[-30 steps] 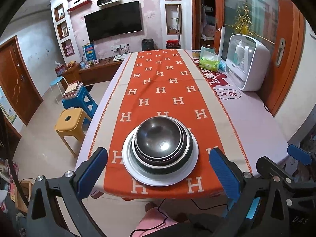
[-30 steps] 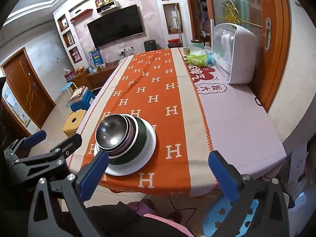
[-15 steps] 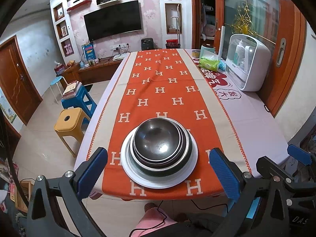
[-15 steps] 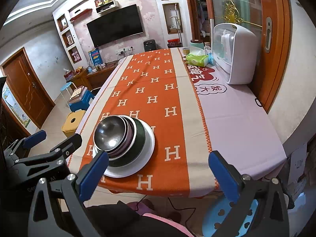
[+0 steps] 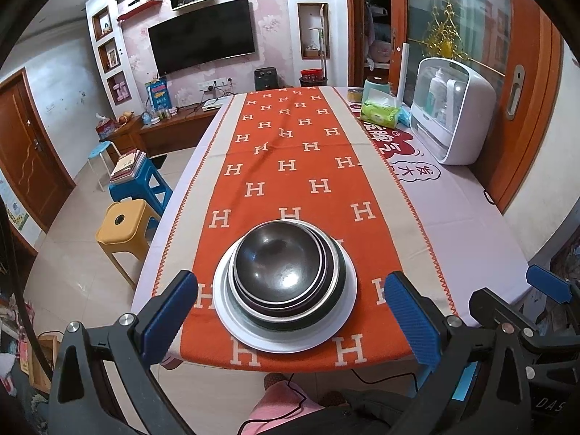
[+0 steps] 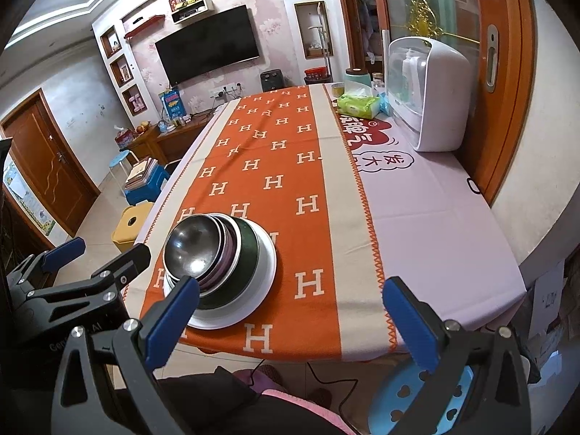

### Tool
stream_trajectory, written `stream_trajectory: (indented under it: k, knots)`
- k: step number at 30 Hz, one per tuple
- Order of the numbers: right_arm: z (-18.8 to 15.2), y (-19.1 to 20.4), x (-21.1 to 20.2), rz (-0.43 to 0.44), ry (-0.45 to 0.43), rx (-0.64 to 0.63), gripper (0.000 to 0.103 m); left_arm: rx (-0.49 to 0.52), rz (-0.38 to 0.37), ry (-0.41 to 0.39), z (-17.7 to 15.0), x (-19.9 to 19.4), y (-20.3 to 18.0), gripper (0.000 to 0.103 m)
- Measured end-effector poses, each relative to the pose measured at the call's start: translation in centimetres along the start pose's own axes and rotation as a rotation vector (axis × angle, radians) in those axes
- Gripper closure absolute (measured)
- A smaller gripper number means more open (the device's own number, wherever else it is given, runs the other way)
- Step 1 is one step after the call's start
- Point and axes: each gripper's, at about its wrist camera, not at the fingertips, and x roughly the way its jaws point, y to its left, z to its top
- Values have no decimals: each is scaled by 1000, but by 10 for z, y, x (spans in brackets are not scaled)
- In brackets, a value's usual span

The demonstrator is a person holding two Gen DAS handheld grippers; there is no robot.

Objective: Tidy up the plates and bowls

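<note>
Crockery is sitting in one nested pile just ahead of my left claw [image 5: 290, 311]: a white plate [image 5: 340, 322] at the bottom, a dark bowl [image 5: 335, 295] on it, shallower dishes inside that, and a steel bowl [image 5: 277, 261] on top, all mouth-up. Over the last second the pile is barely shifting in my left view, only drifting a touch lower and closer between my fingers; in my right view it is sliding slightly leftward. Nothing in the pile itself is changing, so only my own small hand motion is showing.

My left claw is gaping wide with nothing in it, one blue pad [image 5: 170, 311] to each side of the pile and both short of it. My right claw [image 6: 290, 322] is likewise spread wide and gripping nothing; the pile is lying ahead and off to its left, partly behind its left pad [image 6: 174, 322].

Being round, the pieces are offering no long axis to line up with; the only axis that counts is running straight up through the nest, with every rim facing the ceiling. The inner pieces are leaning a little toward my left side instead of sitting dead centre.

A neat stack near the table edge [image 5: 297, 364] is fitting either a finished tidy-up or a set waiting to be laid out, and I am not able to say which.
</note>
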Motion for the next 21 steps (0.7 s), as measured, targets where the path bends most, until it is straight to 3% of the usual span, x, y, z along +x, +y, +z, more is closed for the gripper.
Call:
stream_trajectory:
  k: [21]
  knots:
    - [17, -23, 26, 2, 36, 22, 1, 18, -6, 33, 20, 32, -12, 1]
